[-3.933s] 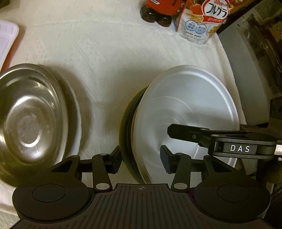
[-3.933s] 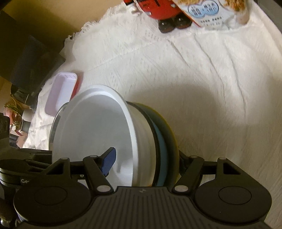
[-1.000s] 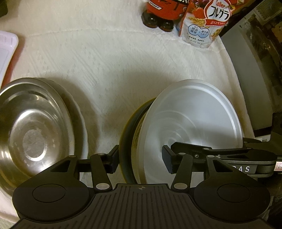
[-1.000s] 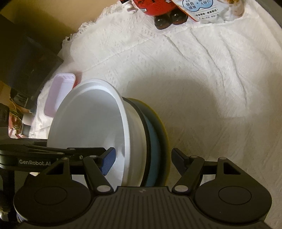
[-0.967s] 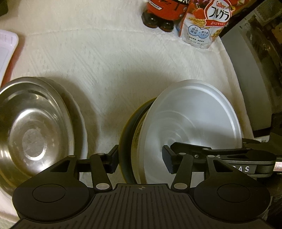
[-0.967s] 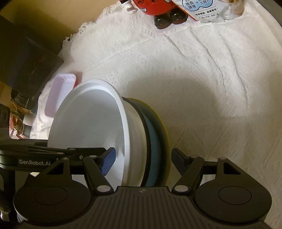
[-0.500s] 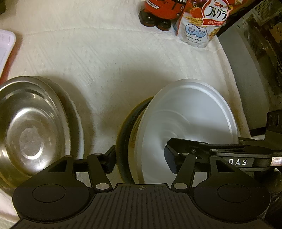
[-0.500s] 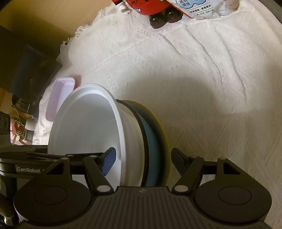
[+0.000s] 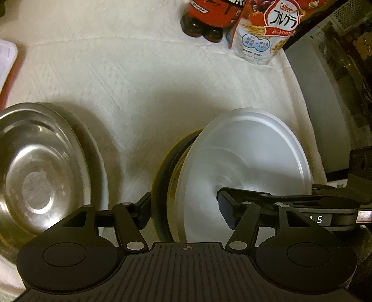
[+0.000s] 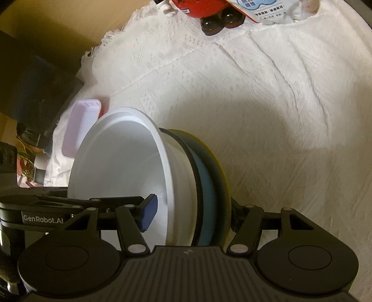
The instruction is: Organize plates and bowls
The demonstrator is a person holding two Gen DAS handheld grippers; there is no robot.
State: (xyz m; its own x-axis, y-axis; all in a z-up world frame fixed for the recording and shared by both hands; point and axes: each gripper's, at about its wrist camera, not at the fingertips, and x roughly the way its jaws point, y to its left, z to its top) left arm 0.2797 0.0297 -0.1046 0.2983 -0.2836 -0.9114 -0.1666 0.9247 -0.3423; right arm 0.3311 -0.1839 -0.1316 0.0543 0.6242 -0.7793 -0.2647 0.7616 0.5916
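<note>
A white bowl sits nested on a blue plate and a yellow-rimmed dark plate on the white cloth. My left gripper straddles the stack's near rim, one finger outside the dark plate and one inside the bowl; its jaws are opening and the pads stand off the stack. My right gripper straddles the opposite rim with its blue pad inside the bowl; its jaws are closing and a small gap still shows at the bowl wall. A steel bowl rests on a white plate to the left.
A red bottle pack and a cereal bag stand at the back of the cloth. A pale pink tray lies near the cloth's left edge. The table drops off at the right past a grey panel.
The left gripper's fingers have spread apart, away from the stack's rim. The right gripper's blue pad has moved inward toward the bowl wall. Both hands stay in place.
</note>
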